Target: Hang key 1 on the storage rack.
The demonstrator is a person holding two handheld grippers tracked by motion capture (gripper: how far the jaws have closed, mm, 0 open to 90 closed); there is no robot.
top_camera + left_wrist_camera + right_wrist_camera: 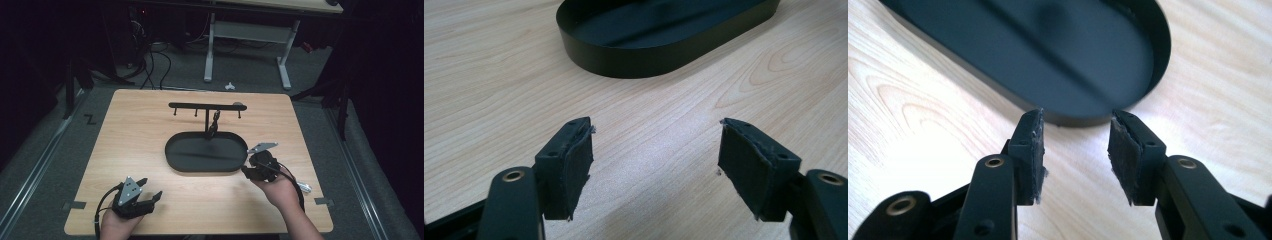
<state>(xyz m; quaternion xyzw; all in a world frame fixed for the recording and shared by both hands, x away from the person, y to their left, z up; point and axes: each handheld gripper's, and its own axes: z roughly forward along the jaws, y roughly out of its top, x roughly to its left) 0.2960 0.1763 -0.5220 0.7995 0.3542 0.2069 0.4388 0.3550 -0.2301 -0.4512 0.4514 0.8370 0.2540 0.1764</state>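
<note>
Work in hand: the right gripper (pixel 248 169) sits just beside the black oval tray (pixel 175 159), at the tray's 4 o'clock end, so I judge the tray's rim is its target.
Tray place: middle of the wooden table (pixel 130 120), under a T-shaped hook stand (pixel 206 106) that rises from the tray's 12 o'clock edge; a small dark item hangs by the post, too small to name.
Right fingers: about half open, nothing between them, the pads (pixel 1125 152) bare.
Tray versus right fingers: in the right gripper view the tray's (pixel 1058 65) curved wall lies at 12 o'clock from the gripper (pixel 1075 152), just beyond the tips, lined up with the gap, not touched.
Left gripper (pixel 150 196): rests near the table's 7 o'clock corner, probably parked out of the way.
Left fingers: wide open, empty, the pads (pixel 576 160) clear of the wood.
Tray versus left fingers: in the left gripper view the tray (pixel 644 60) lies well apart at 12 o'clock from the gripper (pixel 656 160).
</note>
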